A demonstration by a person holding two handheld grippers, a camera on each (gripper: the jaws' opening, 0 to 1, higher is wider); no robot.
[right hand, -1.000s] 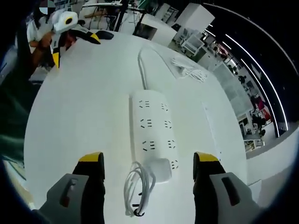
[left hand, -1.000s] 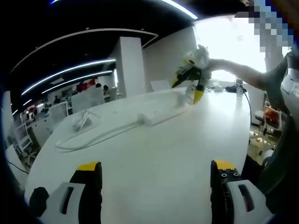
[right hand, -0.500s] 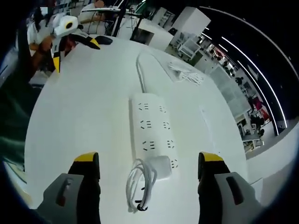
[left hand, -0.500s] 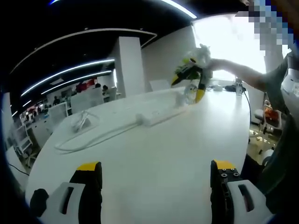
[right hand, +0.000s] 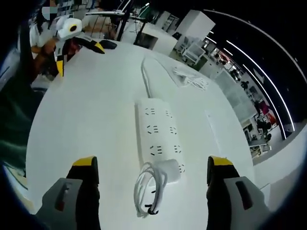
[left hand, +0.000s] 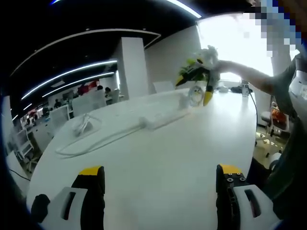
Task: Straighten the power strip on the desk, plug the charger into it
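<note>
The power strip (right hand: 158,139) lies flat on the white desk (right hand: 86,120), straight ahead of the right gripper (right hand: 152,167) and between the lines of its two jaws, its long axis running away from them and its cord (right hand: 145,72) trailing off the far end. The charger (right hand: 168,170), a small white block, sits on the strip's near end, closest to the jaws, with its own coiled cable (right hand: 146,189) looped on the desk just beside it toward the left jaw; whether its prongs are seated in a socket cannot be told. The right gripper is released, jaws spread wide with nothing between them, hovering above the desk short of the charger. In the left gripper view the strip (left hand: 160,115) is well ahead of the left gripper (left hand: 160,175), which is likewise spread and empty over bare desk, while the right gripper (left hand: 199,84) hangs over the strip's far end. To do this step well, I judge the right jaws should drop squarely over the charger's body, clear of the coil, and close on its flat sides; the left gripper would best pin the strip so it does not slide. A second bundle of white cable (right hand: 192,76) lies beyond the strip, toward the right jaw's side.
</note>
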